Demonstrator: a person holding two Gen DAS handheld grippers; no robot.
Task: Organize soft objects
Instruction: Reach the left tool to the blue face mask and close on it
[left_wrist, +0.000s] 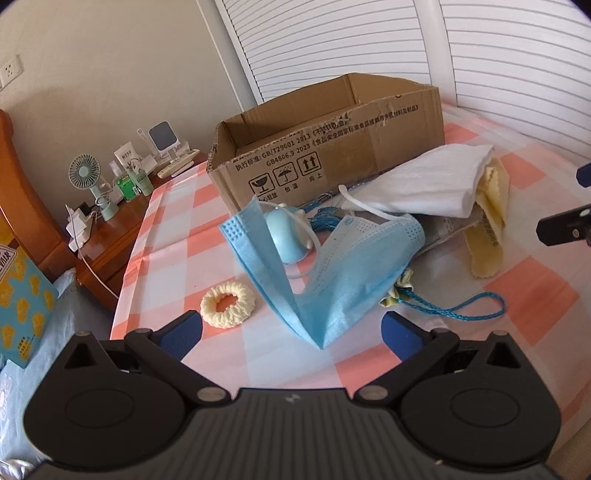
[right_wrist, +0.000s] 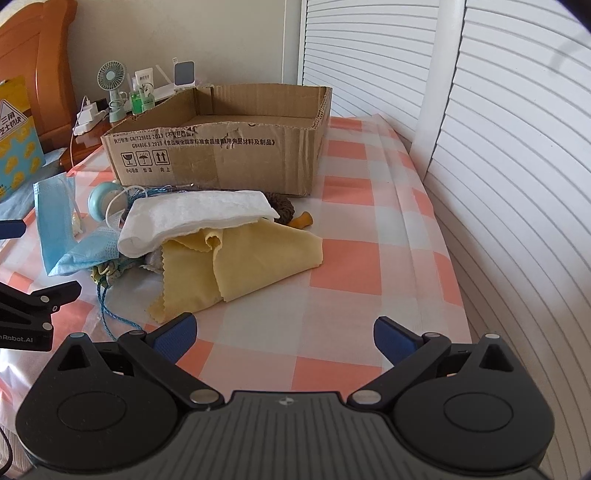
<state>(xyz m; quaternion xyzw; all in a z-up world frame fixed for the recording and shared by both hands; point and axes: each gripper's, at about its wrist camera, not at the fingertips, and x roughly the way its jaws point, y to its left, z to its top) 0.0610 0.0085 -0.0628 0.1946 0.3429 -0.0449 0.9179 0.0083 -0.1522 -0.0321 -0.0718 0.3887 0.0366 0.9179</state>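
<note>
A pile of soft things lies on the checked tablecloth in front of an open cardboard box (left_wrist: 332, 147) (right_wrist: 221, 147). A blue face mask (left_wrist: 325, 266) (right_wrist: 55, 225) stands folded just ahead of my open left gripper (left_wrist: 291, 332). Left of it lies a cream knitted ring (left_wrist: 228, 303). A white cloth (left_wrist: 424, 181) (right_wrist: 195, 218) rests on a yellow cloth (left_wrist: 487, 229) (right_wrist: 240, 258). A pale blue round object (left_wrist: 284, 236) (right_wrist: 101, 201) and a blue cord (left_wrist: 458, 308) (right_wrist: 107, 317) lie among them. My right gripper (right_wrist: 284, 336) is open, just short of the yellow cloth.
A wooden bedside table (left_wrist: 118, 229) at the left carries a small fan (left_wrist: 86, 177) (right_wrist: 110, 79), bottles and chargers. White louvered doors (right_wrist: 480, 147) run along the right. A brown knitted item (right_wrist: 282, 206) sits behind the cloths. The box looks empty inside.
</note>
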